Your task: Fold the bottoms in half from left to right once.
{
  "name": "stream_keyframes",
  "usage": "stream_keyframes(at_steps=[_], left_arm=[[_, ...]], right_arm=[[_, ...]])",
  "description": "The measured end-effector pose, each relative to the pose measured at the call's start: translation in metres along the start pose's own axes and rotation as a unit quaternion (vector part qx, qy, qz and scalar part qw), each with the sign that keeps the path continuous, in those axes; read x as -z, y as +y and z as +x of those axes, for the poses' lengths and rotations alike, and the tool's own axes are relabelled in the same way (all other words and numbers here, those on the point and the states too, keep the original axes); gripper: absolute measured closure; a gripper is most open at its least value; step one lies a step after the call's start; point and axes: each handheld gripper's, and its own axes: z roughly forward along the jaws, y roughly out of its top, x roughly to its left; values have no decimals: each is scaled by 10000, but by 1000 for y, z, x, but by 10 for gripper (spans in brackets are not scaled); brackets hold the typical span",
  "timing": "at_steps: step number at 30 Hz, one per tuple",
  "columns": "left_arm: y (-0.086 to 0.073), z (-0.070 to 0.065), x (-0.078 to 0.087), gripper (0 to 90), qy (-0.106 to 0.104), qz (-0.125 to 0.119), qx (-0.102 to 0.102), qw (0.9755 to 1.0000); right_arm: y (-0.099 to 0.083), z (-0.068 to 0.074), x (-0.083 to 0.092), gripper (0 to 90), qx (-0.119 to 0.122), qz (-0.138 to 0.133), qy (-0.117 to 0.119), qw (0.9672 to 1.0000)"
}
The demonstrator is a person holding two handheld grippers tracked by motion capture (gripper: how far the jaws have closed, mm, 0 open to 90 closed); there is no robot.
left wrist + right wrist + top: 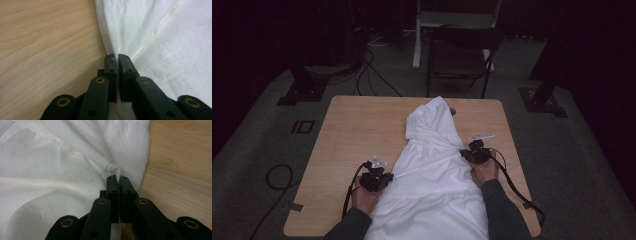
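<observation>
A white garment (432, 175) lies along the middle of the wooden table (352, 130). The left gripper (116, 56) and right gripper (117, 178) each pinch its side edge. The cloth looks light, soft and limp, so seams and hems seem the firmest places to hold.

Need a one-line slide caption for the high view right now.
Two hand-held grippers, left and right, pinch opposite edges of a white garment spread on a wooden table.
</observation>
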Motion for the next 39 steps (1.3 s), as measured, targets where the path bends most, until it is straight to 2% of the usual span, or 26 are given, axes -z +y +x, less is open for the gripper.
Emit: stream_keyframes(at_steps=[2,3,5,8,9,10,12,13,16,17,20,21,22,25,26,27,28,29,31,32,33,34,35,39], left_arm=[[7,5,3,689,53,-193,85,9998],[13,8,4,624,29,-275,154,9995],[30,12,4,565,-52,-457,181,9988],[57,15,-6,516,-191,-625,184,9977],[66,15,-13,496,-209,-642,175,9976],[74,15,-21,478,-230,-556,158,9981],[85,13,-40,474,-274,-400,123,9987],[87,12,-49,480,-223,-303,120,9992],[84,12,-68,544,-272,-84,266,9992],[81,11,-70,566,-267,-145,263,9992],[77,11,-67,678,-228,-132,187,9995],[73,11,-63,678,-220,-104,155,9996],[69,10,-60,750,-244,-93,152,9995],[55,4,-49,784,-358,-44,113,9993],[55,4,-49,785,-358,-44,113,9993],[46,0,-42,785,-425,13,9,9991],[43,-2,-38,782,-479,49,-21,9988],[41,-2,-36,758,-489,67,-61,9988],[42,-1,-34,636,-502,-49,-59,9987],[42,-1,-34,595,-502,-49,-59,9987],[46,2,-34,595,-517,-166,27,9985],[49,2,-35,559,-504,-185,74,9985],[52,3,-37,544,-484,-189,72,9986],[58,2,-47,565,-372,-48,91,9993]], right_arm=[[1,4,1,818,106,78,-75,9999],[3,5,1,734,166,102,-147,9997],[8,6,2,629,248,-13,-300,9992],[23,7,4,511,271,-268,-240,9990],[31,8,3,493,305,-363,-127,9988],[37,10,1,472,349,-373,-44,9987],[46,12,-9,464,446,-286,70,9986],[48,13,-14,472,496,-198,67,9985],[47,13,-31,492,550,106,49,9984],[45,12,-34,496,517,156,60,9985],[38,12,-34,513,443,79,130,9989],[35,12,-32,526,398,51,157,9991],[28,15,-27,535,413,24,171,9990],[16,23,-17,542,467,54,288,9985],[16,23,-17,542,467,54,288,9985],[13,26,-14,542,506,117,349,9980],[10,33,-8,528,600,313,432,9968],[11,37,-5,494,651,327,448,9963],[17,45,2,458,764,99,449,9960],[17,45,2,458,764,99,449,9960],[23,50,5,453,832,-22,514,9952],[37,59,5,454,1018,-170,608,9928],[43,64,3,461,1086,-194,632,9919],[62,86,-13,485,1402,-346,874,9857]])
